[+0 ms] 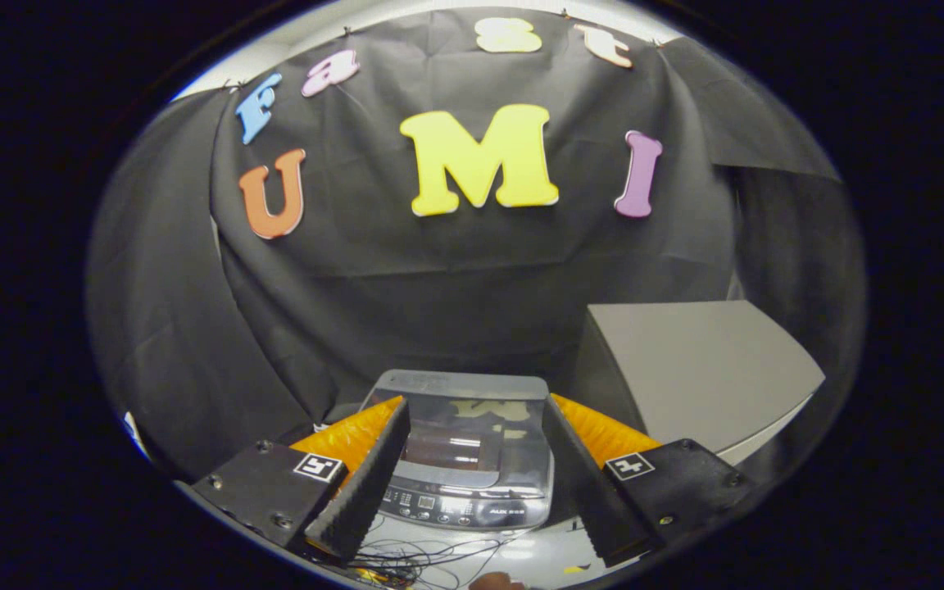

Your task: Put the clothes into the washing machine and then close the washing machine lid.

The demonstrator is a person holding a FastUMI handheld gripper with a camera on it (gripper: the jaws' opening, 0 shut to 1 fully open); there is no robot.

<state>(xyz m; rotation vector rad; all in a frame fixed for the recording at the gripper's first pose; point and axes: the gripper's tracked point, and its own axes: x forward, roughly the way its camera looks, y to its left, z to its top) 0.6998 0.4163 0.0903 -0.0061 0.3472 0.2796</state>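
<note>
Two steps appear finished, judging by the scene: no clothes lie out, and the washing machine (pixel 462 459) sits with its lid (pixel 464 430) down flat. Largest is the black cloth wall behind; next a grey box (pixel 697 369) right of the machine; then the pale desk (pixel 521 557) with loose wires (pixel 415 561). The claw (pixel 472 467) is spread wide, empty, the machine between its fingers.

The gripper (pixel 472 483) points toward twelve o'clock, its two fingers (pixel 369 483) spread wide apart and angled outward, holding nothing between them.
</note>
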